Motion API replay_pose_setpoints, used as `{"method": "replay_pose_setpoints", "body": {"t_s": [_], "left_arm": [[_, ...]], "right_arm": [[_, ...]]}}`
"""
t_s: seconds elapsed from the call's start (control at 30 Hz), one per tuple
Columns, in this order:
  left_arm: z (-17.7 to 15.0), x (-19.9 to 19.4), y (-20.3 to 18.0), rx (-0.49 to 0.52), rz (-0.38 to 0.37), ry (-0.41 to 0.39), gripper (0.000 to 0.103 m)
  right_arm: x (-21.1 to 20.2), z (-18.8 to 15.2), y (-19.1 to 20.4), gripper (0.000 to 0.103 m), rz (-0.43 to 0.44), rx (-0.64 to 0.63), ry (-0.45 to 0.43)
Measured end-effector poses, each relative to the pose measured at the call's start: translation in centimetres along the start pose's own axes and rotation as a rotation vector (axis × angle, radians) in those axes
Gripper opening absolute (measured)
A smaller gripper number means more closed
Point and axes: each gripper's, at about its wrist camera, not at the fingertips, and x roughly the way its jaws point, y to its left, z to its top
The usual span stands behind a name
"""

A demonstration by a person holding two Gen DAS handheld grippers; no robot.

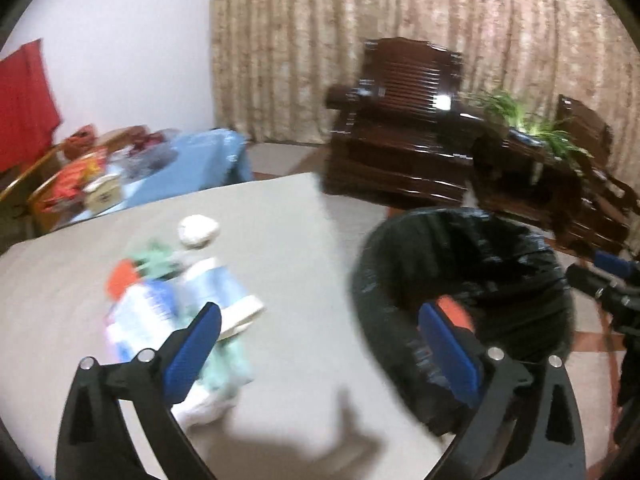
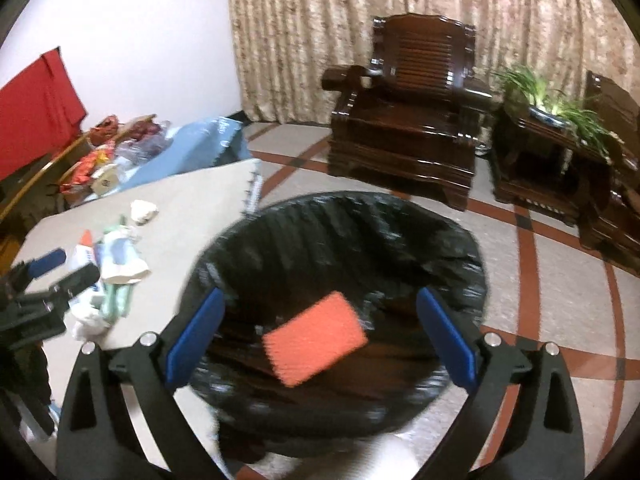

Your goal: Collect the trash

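orange packet (image 2: 316,339) inside the black-lined bin (image 2: 460,248), under the wide, empty right gripper (image 2: 320,332).
remaining trash heap (image 1: 184,304) on the worktop (image 1: 288,240), just beyond the left gripper (image 1: 320,344), fingers wide; left hand nearer.

A grey table (image 1: 280,240) fills the foreground, with the left gripper (image 1: 320,344) above its near edge, blue pads spread wide and nothing between them. On the table, behind the gripper's left finger, a blurred heap of trash (image 1: 180,300) mixes blue-and-white wrappers, pale green pieces and an orange scrap, with a crumpled white wad (image 1: 199,231) lying just beyond it. Off the table's right edge stands a bin lined with a black bag (image 1: 500,264), an orange item (image 1: 454,308) visible inside. Beyond the table's far corner sits a dark wooden armchair (image 1: 404,120) before patterned curtains (image 1: 360,40)
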Motion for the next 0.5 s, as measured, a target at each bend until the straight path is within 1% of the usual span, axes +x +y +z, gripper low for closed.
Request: {"method": "replay_pose_setpoints", "body": {"t_s": [0.13, 0.23, 0.5], "left_arm": [[-1.7, -1.7, 4.1, -0.061, 0.1, 0.0, 0.097], [-3.2, -2.6, 6.8, -0.089, 0.171, 0.002, 0.097], [-7.1, -3.2, 12.3, -0.176, 0.28, 0.047, 0.096]], "right_arm": [[0.5, 0.3, 3.2, 0.095, 0.083, -0.002, -0.004], [1.4, 0.1, 5.7, 0.095, 0.132, -0.01, 0.015], [3.5, -0.9, 11.8, 0.095, 0.201, -0.104, 0.046]]}}
